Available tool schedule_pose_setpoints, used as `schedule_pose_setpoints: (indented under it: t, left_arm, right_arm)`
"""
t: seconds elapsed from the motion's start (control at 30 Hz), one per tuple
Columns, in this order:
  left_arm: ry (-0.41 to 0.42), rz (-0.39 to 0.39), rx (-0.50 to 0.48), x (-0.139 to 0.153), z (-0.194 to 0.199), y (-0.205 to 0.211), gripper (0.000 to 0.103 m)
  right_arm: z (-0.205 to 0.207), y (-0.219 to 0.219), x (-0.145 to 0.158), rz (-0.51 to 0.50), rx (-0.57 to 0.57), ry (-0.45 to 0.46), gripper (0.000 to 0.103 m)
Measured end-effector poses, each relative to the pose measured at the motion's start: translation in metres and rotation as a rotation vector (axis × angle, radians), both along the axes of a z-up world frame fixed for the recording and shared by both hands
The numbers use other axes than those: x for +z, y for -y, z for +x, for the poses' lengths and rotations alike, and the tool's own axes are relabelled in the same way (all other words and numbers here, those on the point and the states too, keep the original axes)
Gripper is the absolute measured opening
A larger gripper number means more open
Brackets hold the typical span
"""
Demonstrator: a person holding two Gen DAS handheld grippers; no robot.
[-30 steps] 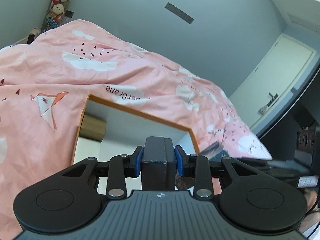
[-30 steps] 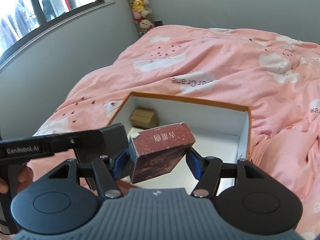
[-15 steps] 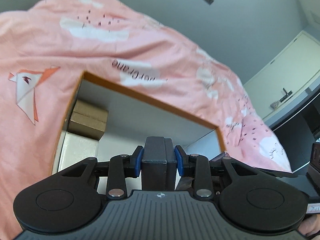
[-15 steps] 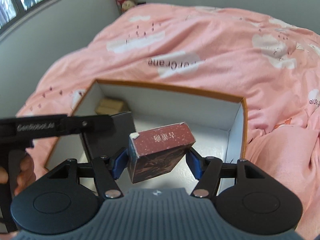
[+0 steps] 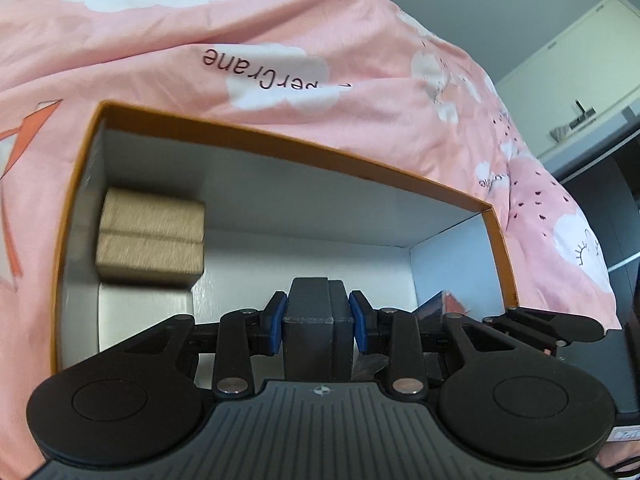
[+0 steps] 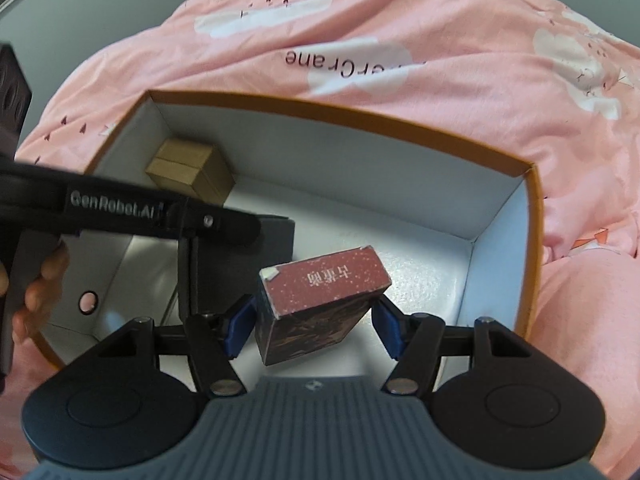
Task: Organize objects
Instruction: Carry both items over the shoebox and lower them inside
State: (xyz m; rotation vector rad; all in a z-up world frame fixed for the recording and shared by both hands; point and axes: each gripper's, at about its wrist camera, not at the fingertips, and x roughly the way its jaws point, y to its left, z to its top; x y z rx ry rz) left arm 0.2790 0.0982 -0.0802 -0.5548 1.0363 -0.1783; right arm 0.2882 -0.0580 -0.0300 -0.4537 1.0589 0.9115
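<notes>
An open storage box with an orange rim (image 5: 288,148) and white inside lies on the bed; it also shows in the right wrist view (image 6: 360,114). A tan cardboard box (image 5: 150,236) sits in its far left corner, also seen in the right wrist view (image 6: 192,174). My left gripper (image 5: 318,322) is shut on a dark grey box (image 5: 318,332) held low inside the storage box; that box shows in the right wrist view (image 6: 276,252). My right gripper (image 6: 314,326) is shut on a dark red box (image 6: 320,300) with white characters, held above the floor of the storage box.
A pink duvet (image 5: 280,40) with white clouds surrounds the storage box. A white door (image 5: 576,80) and dark furniture (image 5: 608,216) stand at the right. A hand (image 6: 36,296) holds the left gripper's handle.
Both grippers have moved forward and down into the storage box with their boxes still held. The tan box and far wall look closer.
</notes>
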Motion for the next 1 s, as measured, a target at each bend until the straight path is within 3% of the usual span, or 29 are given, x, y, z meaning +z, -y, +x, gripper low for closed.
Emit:
schedule_pose_setpoints:
  t: [0.07,0.2,0.27,0.33,0.5,0.73,1.0]
  left_arm:
    - [0.005,0.025,-0.033,0.000,0.007,0.001,0.038]
    - [0.013,0.147,-0.048,0.001,0.017,0.004,0.041]
    - [0.012,0.190,-0.050,0.001,0.020,0.005,0.046]
    - [0.028,0.228,-0.060,0.004,0.019,0.006,0.058]
    - [0.079,0.329,-0.108,0.017,0.008,0.012,0.063]
    - [0.063,0.365,-0.278,0.027,-0.020,0.021,0.067]
    - [0.005,0.579,-0.478,-0.004,-0.028,0.065,0.069]
  right_arm:
    - [0.003,-0.003,-0.005,-0.008,0.000,-0.008,0.065]
    - [0.009,-0.007,-0.009,-0.012,-0.004,-0.025,0.065]
    - [0.012,-0.010,-0.010,-0.012,-0.008,-0.030,0.065]
    - [0.014,-0.012,-0.012,-0.014,-0.010,-0.031,0.065]
    - [0.021,-0.020,-0.012,-0.015,-0.010,-0.041,0.065]
    - [0.033,-0.029,-0.015,-0.008,-0.026,-0.061,0.065]
    - [0.045,-0.036,-0.035,-0.093,-0.061,-0.101,0.062]
